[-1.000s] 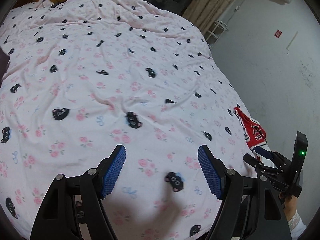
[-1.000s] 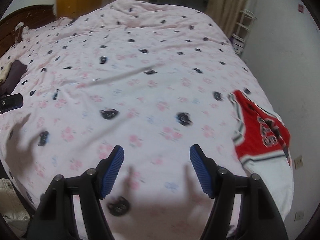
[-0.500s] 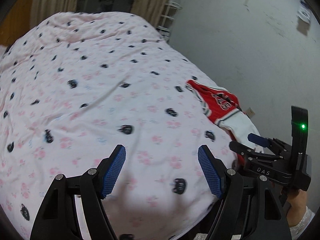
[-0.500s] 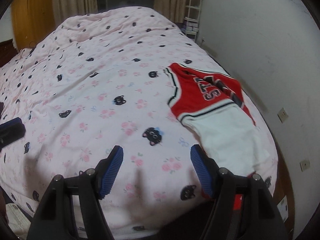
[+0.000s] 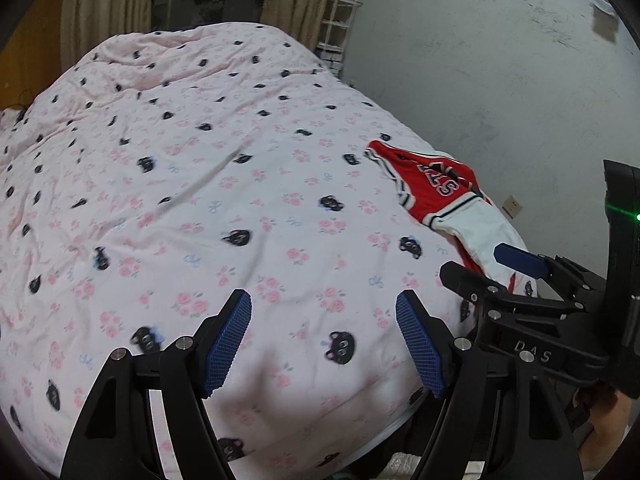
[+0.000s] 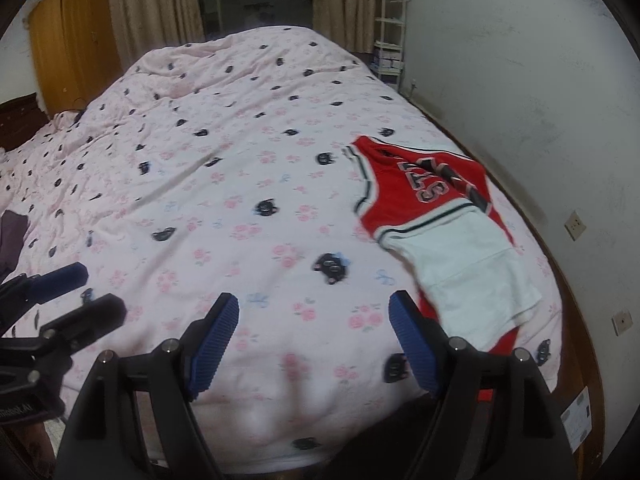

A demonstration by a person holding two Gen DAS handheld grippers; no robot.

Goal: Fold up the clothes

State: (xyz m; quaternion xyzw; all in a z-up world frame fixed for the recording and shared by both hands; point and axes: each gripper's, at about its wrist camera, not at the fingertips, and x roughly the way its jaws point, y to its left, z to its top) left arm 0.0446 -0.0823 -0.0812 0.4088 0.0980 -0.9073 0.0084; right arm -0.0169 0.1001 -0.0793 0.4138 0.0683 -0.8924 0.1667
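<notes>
A red and white basketball jersey [image 6: 436, 216] lies flat near the right edge of the bed, by the wall; it also shows as the jersey [image 5: 436, 192] in the left wrist view. My right gripper [image 6: 314, 300] hovers above the pink quilt [image 6: 240, 140] just left of the jersey's white lower part. Its jaws are opening and nothing is between them. My left gripper [image 5: 323, 300] stands open over the quilt [image 5: 200, 160], empty, further left. Each gripper appears in the other's view: the right gripper [image 5: 474, 262], the left gripper [image 6: 98, 288].
A white wall [image 6: 520, 80] with a socket [image 6: 575, 225] runs close along the bed's right side. A wooden wardrobe [image 6: 72, 40] stands at the back left, a white shelf rack [image 6: 390, 32] at the back right. A dark cloth [image 6: 12, 236] lies at the left edge.
Both views have swung right across the bed, so the jersey has come from the right edge further into view and lies closer to the grippers. The right jaws stand slightly wider.
</notes>
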